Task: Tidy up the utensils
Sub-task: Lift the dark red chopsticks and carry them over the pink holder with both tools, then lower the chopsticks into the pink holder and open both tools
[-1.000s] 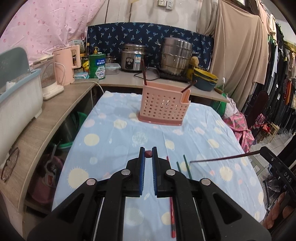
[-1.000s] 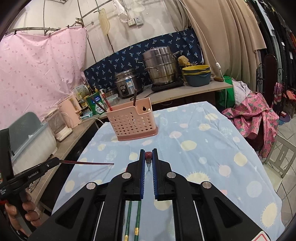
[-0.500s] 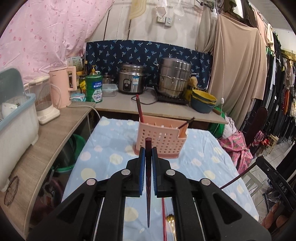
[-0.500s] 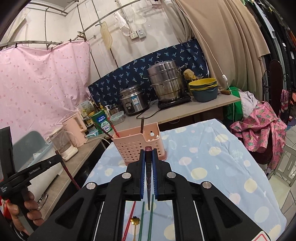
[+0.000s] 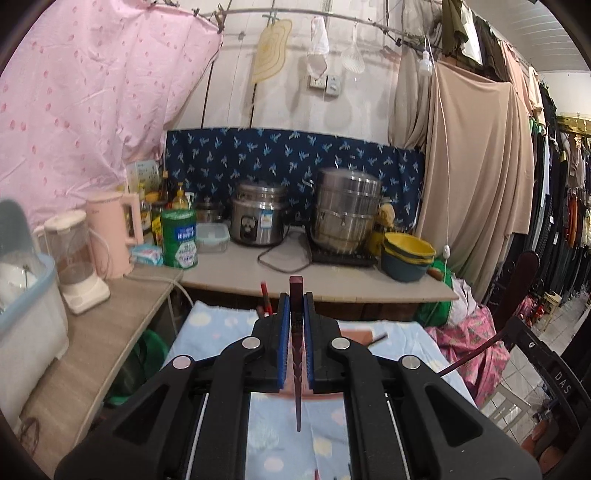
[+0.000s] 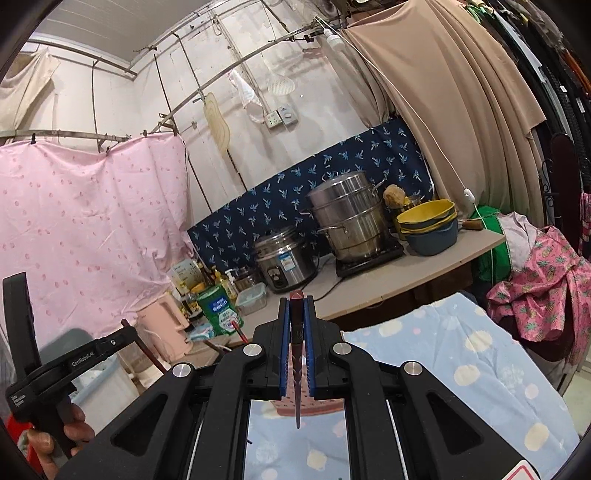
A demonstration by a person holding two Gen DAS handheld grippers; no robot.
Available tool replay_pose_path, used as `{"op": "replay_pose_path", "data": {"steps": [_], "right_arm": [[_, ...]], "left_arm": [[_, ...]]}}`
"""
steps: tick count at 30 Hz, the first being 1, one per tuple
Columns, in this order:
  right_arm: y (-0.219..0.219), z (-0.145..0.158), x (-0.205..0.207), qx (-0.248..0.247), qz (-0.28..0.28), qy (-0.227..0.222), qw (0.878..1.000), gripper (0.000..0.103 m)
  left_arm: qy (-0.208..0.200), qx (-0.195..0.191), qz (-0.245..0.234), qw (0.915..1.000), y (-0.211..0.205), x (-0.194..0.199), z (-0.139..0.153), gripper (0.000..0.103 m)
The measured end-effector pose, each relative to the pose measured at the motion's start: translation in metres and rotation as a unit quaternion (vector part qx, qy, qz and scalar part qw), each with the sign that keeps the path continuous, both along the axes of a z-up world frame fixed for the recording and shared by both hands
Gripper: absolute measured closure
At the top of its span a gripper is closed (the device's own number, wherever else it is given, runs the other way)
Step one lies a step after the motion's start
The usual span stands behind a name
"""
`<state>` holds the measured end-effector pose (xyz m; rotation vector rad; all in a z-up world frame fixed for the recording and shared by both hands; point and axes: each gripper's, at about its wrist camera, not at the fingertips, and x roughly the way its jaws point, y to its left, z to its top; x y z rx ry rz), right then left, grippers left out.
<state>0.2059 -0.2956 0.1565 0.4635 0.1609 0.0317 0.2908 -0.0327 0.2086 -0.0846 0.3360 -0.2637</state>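
Above the blue spotted tablecloth [image 6: 461, 354], my left gripper [image 5: 296, 314] and right gripper [image 6: 296, 314] each clamp a dark red chopstick [image 5: 297, 369]; next, lowering both tips into the pink perforated plastic holder [image 6: 317, 404]

A whitewashed wall [image 5: 369, 96] closes the back; a pink sheet [image 5: 92, 110] hangs at left, a blue leaf-print cloth [image 5: 288, 155] runs behind the counter [image 5: 332, 284]; a beige curtain [image 5: 480, 166] drapes at right beside a rack of clothes [image 5: 565, 206]; a bare bulb [image 5: 425, 64] hangs from a pole [image 5: 332, 14] overhead; a socket [image 5: 327, 82] sits on the wall; a wooden shelf [image 5: 92, 350] lines the left side; pale tiled floor [image 5: 517, 398] shows at lower right; the table [image 6: 461, 350] wears a blue spotted cover.
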Motion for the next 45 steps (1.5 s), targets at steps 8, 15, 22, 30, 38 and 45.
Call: {"op": "replay_pose_path", "data": {"steps": [8,15,22,30,38,45], "right_arm": [[-0.007,0.017,0.056,0.033,-0.003,-0.028,0.999,0.096],[-0.013,0.008,0.101,0.049,-0.018,-0.029,0.998,0.096],[-0.003,-0.018,0.137,0.023,-0.01,0.021,0.999,0.096],[0.005,-0.041,0.14,0.009,0.001,0.05,0.999,0.096],[0.006,-0.048,0.14,0.006,0.005,0.057,0.998,0.096],[0.011,-0.052,0.141,-0.005,0.016,0.068,0.998,0.096]], "left_arm": [[-0.061,-0.024,0.006,0.9978,-0.006,0.039,0.035,0.096],[-0.076,-0.016,0.011,0.9969,-0.018,0.074,0.031,0.096],[-0.029,-0.007,0.017,0.9994,-0.018,0.102,-0.011,0.096],[-0.033,-0.024,0.013,0.9991,-0.012,0.096,-0.005,0.096],[-0.08,-0.021,0.013,0.9965,-0.022,0.094,0.024,0.096],[-0.058,-0.022,0.016,0.9979,-0.029,0.115,0.002,0.096]]}}
